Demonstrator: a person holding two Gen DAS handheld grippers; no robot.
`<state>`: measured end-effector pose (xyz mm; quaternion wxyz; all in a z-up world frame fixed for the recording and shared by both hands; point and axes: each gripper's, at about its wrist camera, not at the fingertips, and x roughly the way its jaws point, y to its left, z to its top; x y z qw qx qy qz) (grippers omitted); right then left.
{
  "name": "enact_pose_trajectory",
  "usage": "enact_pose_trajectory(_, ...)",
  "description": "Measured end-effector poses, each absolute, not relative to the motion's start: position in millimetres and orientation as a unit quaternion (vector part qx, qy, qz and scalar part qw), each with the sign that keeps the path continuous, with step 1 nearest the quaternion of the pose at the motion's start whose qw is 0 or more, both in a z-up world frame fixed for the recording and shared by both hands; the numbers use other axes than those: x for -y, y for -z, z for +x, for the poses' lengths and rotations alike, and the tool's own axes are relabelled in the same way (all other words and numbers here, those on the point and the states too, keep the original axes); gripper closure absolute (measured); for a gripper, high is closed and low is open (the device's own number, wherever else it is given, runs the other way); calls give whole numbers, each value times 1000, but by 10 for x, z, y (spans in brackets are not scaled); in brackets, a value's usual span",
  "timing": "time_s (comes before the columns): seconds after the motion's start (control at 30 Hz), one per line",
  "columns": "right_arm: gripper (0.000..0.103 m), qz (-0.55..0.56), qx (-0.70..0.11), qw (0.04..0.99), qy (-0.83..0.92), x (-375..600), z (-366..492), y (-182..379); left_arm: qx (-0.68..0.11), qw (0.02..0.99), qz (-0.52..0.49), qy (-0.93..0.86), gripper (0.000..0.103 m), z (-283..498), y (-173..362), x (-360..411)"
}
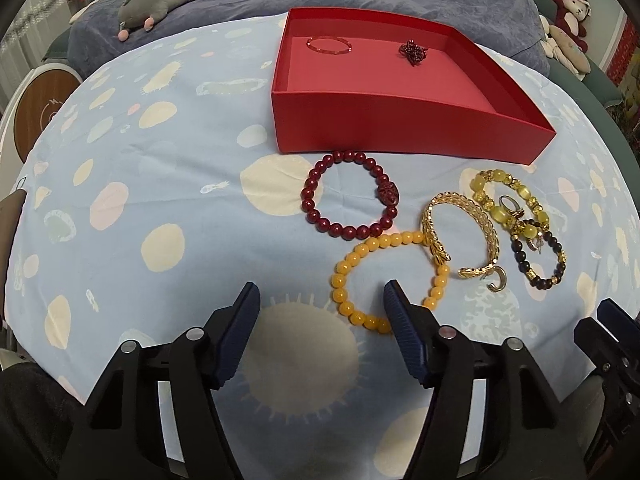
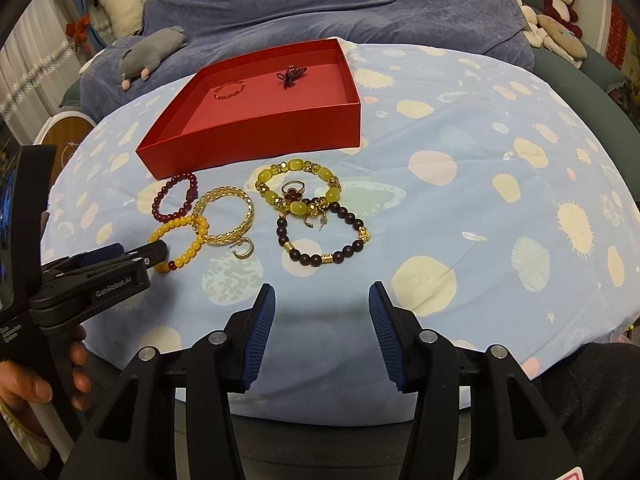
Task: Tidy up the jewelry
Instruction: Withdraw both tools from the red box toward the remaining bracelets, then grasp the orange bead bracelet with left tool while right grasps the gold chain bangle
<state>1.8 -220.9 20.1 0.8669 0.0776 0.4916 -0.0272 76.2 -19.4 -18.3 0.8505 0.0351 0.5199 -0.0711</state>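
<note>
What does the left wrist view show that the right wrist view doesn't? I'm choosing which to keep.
Only the left wrist view shows the whole dark red bracelet. Only the right shows a hand and the white plush toy. Both show the red box, yellow bracelet, gold bracelet and both open grippers: left gripper, right gripper.

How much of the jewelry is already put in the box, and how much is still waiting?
Done: the red box holds a thin red bangle and a small dark red piece.

In hand: nothing. The left gripper is open at the orange bead bracelet; the right gripper is open over bare cloth.

Left: the dark red bead bracelet, gold bracelet, yellow-green bracelet, dark bead bracelet and small rings.
</note>
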Motion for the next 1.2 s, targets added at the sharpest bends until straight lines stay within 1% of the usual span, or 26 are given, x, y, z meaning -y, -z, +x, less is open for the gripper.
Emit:
enact_pose_trajectory(0.07, 55, 81, -493, 866, 22, 2180, 56, -197, -513, 854, 48, 74, 46, 770, 185, 222)
enact_pose_trajectory(0.13, 55, 83, -495, 865, 15, 2133, 107, -194, -505, 858, 59, 79, 68, 755, 173, 230)
enact_pose_trajectory(0.17, 55, 83, -495, 865, 13, 2109, 137, -194, -503, 858, 61, 82, 74, 745, 164, 221)
enact_pose_trajectory(0.23, 55, 89, -496, 864, 6, 2061, 211, -195, -504, 858, 54, 86, 94, 743, 152, 156)
enact_pose_trajectory(0.27, 55, 91, -497, 863, 3, 2036, 254, -195, -505, 857, 49, 87, 95, 742, 150, 113)
enact_pose_trajectory(0.53, 55, 79, -501, 862, -21, 1723, 581, -165, -506, 859, 18, 77, 96, 680, 152, -175)
enact_pose_trajectory(0.87, 55, 55, -522, 851, -28, 1462, 880, 5, -498, 864, 7, 79, 96, 636, 156, -251)
enact_pose_trajectory(0.97, 45, 43, -521, 852, -23, 1427, 919, 46, -499, 863, -1, 81, 95, 644, 154, -272)
enact_pose_trajectory(1.17, 45, 35, -524, 851, -18, 1438, 950, 135, -497, 864, -8, 82, 95, 667, 155, -290)
enact_pose_trajectory(1.2, 47, 28, -524, 851, -17, 1424, 950, 137, -497, 864, -8, 82, 95, 665, 156, -293)
